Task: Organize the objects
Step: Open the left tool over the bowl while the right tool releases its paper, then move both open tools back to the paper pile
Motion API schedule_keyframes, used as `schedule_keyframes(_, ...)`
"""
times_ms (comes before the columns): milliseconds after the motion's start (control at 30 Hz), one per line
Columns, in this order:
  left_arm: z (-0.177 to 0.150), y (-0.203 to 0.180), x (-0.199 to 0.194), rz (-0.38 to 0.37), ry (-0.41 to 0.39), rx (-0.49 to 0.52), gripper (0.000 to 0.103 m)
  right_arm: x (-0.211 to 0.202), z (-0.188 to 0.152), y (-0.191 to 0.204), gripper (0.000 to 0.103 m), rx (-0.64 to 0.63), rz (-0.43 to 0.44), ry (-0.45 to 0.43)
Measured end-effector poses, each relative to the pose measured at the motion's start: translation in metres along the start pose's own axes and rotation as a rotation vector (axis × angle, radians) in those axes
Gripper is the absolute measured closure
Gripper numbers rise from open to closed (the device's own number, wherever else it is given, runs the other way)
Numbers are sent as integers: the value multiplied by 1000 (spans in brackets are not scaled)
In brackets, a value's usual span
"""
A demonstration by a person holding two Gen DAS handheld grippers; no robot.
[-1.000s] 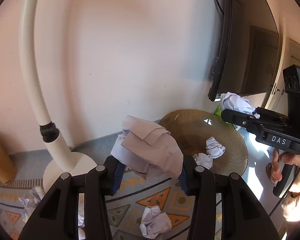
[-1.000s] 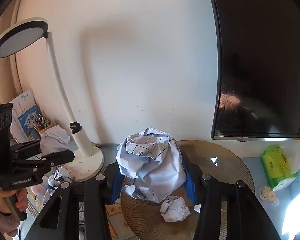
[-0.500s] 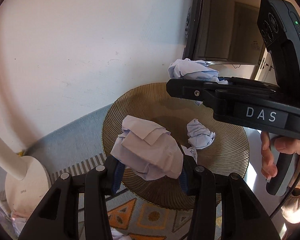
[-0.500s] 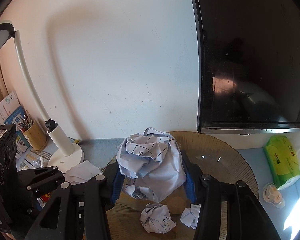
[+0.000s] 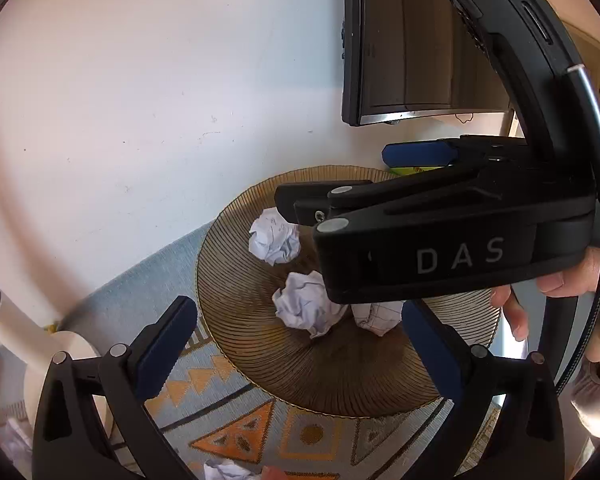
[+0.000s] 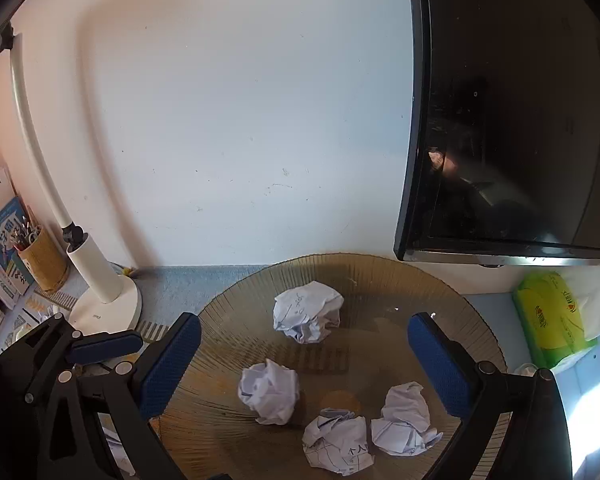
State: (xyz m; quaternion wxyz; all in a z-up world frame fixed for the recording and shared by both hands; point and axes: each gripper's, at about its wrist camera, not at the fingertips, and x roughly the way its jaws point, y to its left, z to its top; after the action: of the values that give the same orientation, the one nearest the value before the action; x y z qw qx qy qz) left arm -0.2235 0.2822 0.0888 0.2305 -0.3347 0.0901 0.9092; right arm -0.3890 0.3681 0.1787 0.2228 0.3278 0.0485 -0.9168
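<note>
Right wrist view: both the right tongs (image 6: 304, 364) and left tongs (image 5: 296, 344) now gape wide and empty, having let go of their crumpled paper. Four paper balls (image 6: 269, 391) lie inside the ribbed amber glass bowl (image 6: 476, 320) near the worktop's back edge, beside the white lamp base (image 6: 108, 304).
</note>
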Motion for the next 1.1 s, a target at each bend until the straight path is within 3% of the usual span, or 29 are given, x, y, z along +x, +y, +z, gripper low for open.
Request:
schedule_keyframes(267,18,8,-38,24,-54,5,1,-36,14,18,0,-8,-11,-51)
schedule_keyframes(433,21,30,-83,90,-83,-10,1,-67,20,47,0,-45,-10,-82)
schedule_keyframes(700,-22,98,-175,234,-103,-65,0,-123,19,108,0,-126,32,-145)
schedule_keyframes(900,-75,144,-223,331,-67,-130,1,-139,-11,155,0,-185,96,-134)
schedule_keyframes(1100,-149,158,-235,314,-26,-197,1,-123,-63,185,0,-237,154,-64)
